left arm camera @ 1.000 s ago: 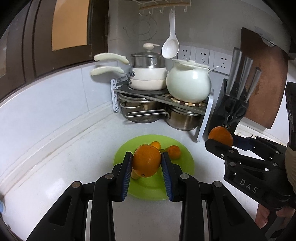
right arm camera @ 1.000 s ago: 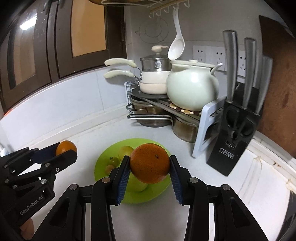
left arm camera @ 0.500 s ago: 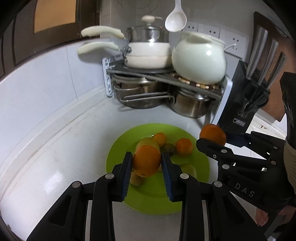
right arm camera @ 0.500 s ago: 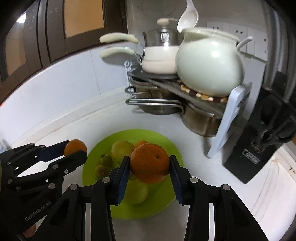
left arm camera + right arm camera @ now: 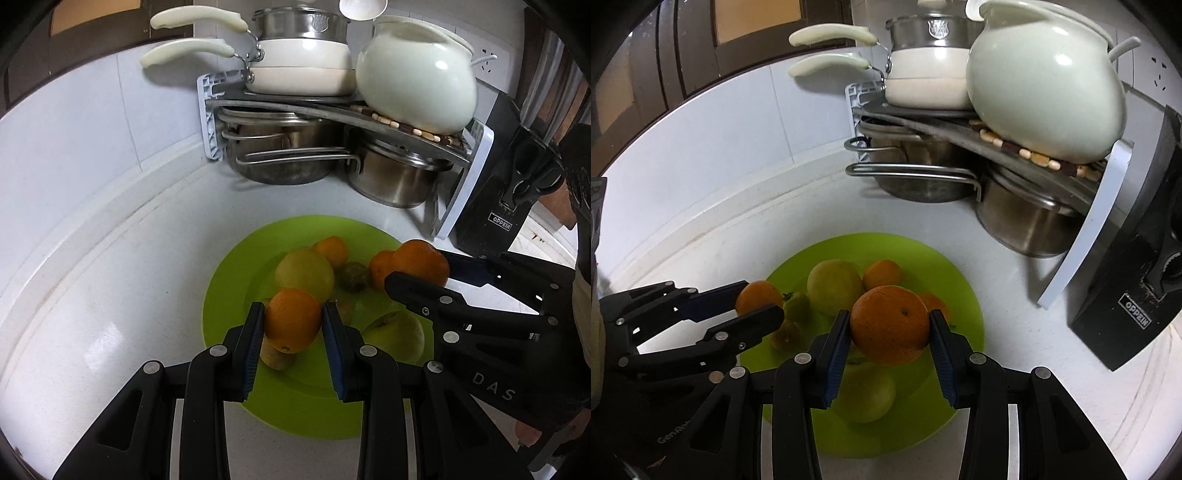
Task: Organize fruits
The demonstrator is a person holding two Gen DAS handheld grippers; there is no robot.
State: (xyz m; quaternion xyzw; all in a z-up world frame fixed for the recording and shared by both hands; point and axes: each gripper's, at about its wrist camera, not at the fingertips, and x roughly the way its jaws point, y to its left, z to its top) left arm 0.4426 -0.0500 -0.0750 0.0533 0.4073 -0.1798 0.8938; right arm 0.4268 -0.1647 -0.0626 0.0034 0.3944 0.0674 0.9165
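Note:
A lime green plate (image 5: 236, 280) (image 5: 960, 280) lies on the white counter and holds several fruits: yellow-green apples (image 5: 304, 271) (image 5: 833, 286), small oranges (image 5: 332, 251) (image 5: 882, 273) and a dark small fruit (image 5: 354, 276). My left gripper (image 5: 293, 323) is shut on an orange (image 5: 293, 319) just above the plate's near side; it also shows in the right wrist view (image 5: 759, 308). My right gripper (image 5: 888, 326) is shut on a larger orange (image 5: 890, 325) over the plate; it shows in the left wrist view (image 5: 417, 273) at the plate's right.
A corner rack (image 5: 332, 107) behind the plate carries steel pots (image 5: 391, 177), white pans and a pale ceramic pot (image 5: 417, 70). A black knife block (image 5: 509, 184) (image 5: 1134, 295) stands to the right. The white tiled wall runs along the left.
Both grippers have moved forward and down toward the plate, each still holding its orange. The plate and rack now look larger and closer.

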